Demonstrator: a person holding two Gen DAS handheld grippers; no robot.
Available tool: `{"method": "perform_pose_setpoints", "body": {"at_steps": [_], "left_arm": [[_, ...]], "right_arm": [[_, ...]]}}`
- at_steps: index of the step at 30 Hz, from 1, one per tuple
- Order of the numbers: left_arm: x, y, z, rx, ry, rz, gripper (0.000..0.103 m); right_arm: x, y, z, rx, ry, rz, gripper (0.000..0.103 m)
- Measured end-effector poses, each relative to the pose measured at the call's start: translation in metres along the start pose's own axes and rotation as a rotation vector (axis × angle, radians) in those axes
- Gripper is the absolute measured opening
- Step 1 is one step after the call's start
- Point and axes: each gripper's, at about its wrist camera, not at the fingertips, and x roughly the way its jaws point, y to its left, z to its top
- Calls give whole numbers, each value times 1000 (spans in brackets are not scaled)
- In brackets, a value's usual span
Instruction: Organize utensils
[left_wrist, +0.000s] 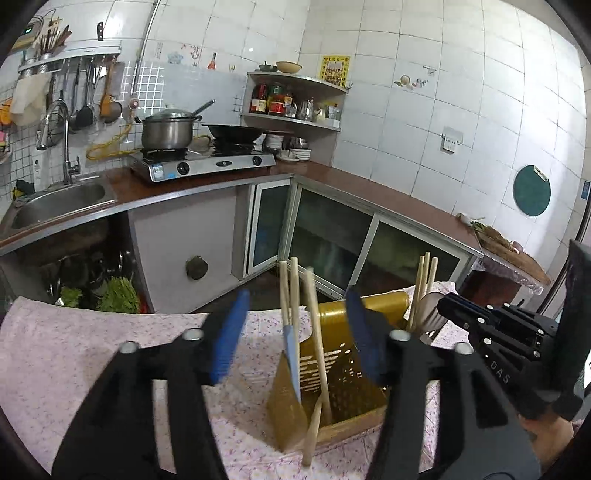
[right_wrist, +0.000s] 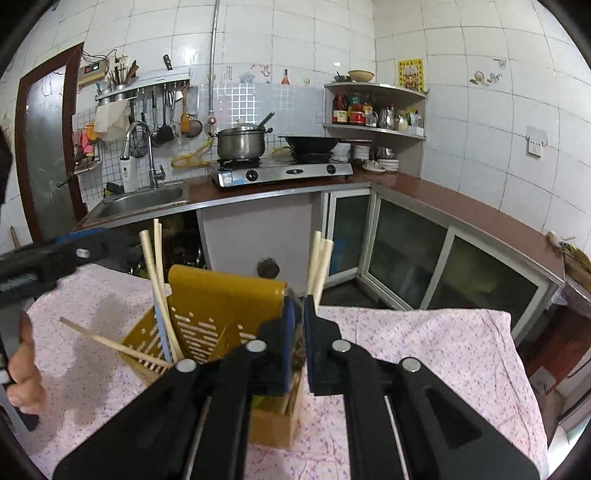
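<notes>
A yellow slotted utensil holder (left_wrist: 343, 376) stands on the pink floral tablecloth (left_wrist: 92, 354). Wooden-handled utensils (left_wrist: 291, 295) and a blue-handled one lean in its near compartment; more wooden handles (left_wrist: 424, 280) stick up at its far end. My left gripper (left_wrist: 295, 332) is open and empty, its jaws either side of the leaning handles. In the right wrist view the holder (right_wrist: 221, 306) is right in front, and my right gripper (right_wrist: 300, 339) is nearly shut on wooden-handled utensils (right_wrist: 319, 262) rising between its pads. The right gripper also shows in the left wrist view (left_wrist: 491, 325).
Behind the table runs an L-shaped counter with a sink (left_wrist: 59, 203), a gas stove (left_wrist: 199, 162) with a pot and a wok, and a corner shelf (left_wrist: 295, 99) of bottles. Glass-door cabinets (left_wrist: 332, 236) stand below. A chopstick (right_wrist: 110, 343) juts out left of the holder.
</notes>
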Motion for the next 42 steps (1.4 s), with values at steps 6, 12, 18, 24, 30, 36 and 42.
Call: {"method": "perform_pose_setpoints", "body": {"at_steps": [6, 12, 18, 24, 30, 36, 42], "left_arm": [[-46, 15, -8, -11, 4, 34, 89], [-98, 33, -36, -35, -24, 92, 98], [-156, 36, -72, -58, -76, 182, 98], [-217, 27, -120, -47, -107, 238, 98], [-263, 7, -168, -3, -103, 270, 98], [-291, -12, -201, 63, -131, 312, 98], [-305, -15, -217, 44, -139, 290, 98]], "right_arm": [[-32, -8, -8, 60, -32, -13, 54], [-78, 0, -37, 64, -67, -83, 74], [-148, 24, -79, 95, -137, -146, 93], [-203, 51, -118, 117, -146, -121, 99], [-233, 75, -154, 145, -120, -120, 99], [-260, 89, -172, 121, -145, -173, 99], [-285, 97, -181, 114, -185, -188, 99]]}}
